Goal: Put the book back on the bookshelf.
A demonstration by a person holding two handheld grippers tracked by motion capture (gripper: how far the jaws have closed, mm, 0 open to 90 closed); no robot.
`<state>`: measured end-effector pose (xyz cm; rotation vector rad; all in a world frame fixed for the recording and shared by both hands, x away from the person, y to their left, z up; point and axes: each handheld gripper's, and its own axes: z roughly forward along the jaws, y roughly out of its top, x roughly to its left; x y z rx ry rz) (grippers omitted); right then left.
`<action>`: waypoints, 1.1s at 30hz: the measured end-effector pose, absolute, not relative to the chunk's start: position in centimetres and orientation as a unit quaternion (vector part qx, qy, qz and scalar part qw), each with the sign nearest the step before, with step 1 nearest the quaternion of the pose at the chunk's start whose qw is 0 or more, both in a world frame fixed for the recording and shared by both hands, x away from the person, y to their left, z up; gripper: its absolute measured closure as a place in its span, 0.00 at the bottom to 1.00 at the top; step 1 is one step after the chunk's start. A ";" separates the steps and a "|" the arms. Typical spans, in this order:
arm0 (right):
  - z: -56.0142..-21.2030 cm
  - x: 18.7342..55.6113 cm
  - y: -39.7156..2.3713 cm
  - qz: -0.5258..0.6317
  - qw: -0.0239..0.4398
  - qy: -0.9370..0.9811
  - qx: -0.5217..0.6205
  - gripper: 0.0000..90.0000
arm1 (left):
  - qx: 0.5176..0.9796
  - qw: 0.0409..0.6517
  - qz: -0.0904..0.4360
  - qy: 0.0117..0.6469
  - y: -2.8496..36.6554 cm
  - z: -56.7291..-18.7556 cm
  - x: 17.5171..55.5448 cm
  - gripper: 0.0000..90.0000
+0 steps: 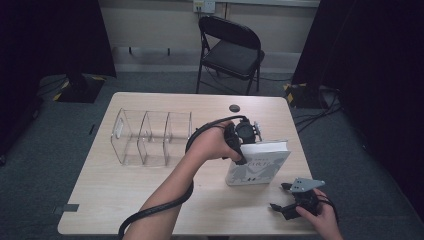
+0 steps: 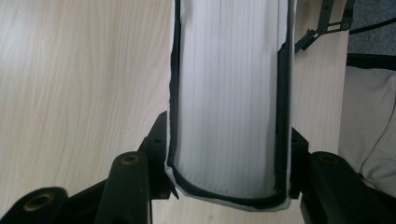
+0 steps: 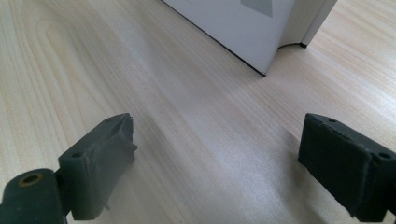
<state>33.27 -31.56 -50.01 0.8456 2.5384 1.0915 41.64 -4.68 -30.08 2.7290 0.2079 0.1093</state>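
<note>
now the book [image 1: 257, 162] is pinched by the left gripper [image 2: 229, 186]. the right gripper [image 3: 215, 163] is spread wide. the rack [image 1: 150, 137] is not yet filled.

The white hardcover book [image 1: 257, 162] stood closed on the desk's right half, tilted with its illustrated front cover facing the person and its page block turned upward. Dark edging ran along both covers [image 2: 280, 93] around the pale pages [image 2: 229, 93]. A lower corner [image 3: 264, 70] rested on the wood.
</note>
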 end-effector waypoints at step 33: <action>-50.0 33.2 -31.5 0.375 0.124 0.871 0.291 0.10 | 0.971 0.182 0.024 0.153 -0.9 -30.0 40.7 0.57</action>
